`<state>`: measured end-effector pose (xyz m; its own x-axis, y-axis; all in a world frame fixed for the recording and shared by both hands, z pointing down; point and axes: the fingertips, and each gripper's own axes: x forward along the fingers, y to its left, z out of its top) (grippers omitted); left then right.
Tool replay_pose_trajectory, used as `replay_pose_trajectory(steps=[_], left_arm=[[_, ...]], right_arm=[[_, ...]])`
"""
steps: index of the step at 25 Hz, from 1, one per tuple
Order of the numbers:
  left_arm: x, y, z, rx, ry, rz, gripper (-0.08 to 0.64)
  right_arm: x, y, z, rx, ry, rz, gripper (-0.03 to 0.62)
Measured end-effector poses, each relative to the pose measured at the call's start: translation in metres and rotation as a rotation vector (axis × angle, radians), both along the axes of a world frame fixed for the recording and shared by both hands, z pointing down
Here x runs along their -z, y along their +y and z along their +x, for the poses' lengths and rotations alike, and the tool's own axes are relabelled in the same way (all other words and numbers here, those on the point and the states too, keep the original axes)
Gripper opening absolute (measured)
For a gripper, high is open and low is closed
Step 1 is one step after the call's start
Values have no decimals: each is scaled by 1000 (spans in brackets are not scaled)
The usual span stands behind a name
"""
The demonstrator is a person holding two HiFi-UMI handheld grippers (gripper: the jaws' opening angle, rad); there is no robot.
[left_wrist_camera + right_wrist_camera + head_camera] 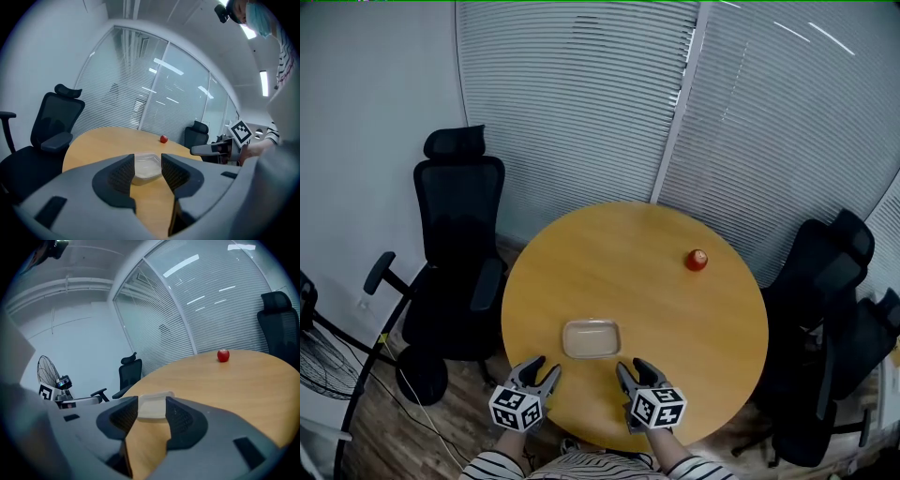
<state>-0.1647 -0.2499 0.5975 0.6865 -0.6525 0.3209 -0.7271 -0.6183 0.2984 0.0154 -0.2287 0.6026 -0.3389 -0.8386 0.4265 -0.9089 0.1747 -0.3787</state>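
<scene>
A shallow clear plastic container lies on the round wooden table, near its front edge. A small red apple sits far off at the table's back right. My left gripper hovers over the front edge, left of the container, jaws open and empty. My right gripper hovers to the container's right, also open and empty. The container shows between the left jaws in the left gripper view, with the apple behind. In the right gripper view the container lies ahead of the gripper and the apple beyond.
Black office chairs stand around the table: one at left, others at right. A floor fan stands at the far left. Blinds cover glass walls behind.
</scene>
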Motion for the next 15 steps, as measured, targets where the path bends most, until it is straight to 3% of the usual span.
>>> replay_pose_trajectory(steps=[15], left_arm=[[-57,-75,30,47,-15,-94,155]], right_arm=[[-60,-78,13,130,46,-88,189]])
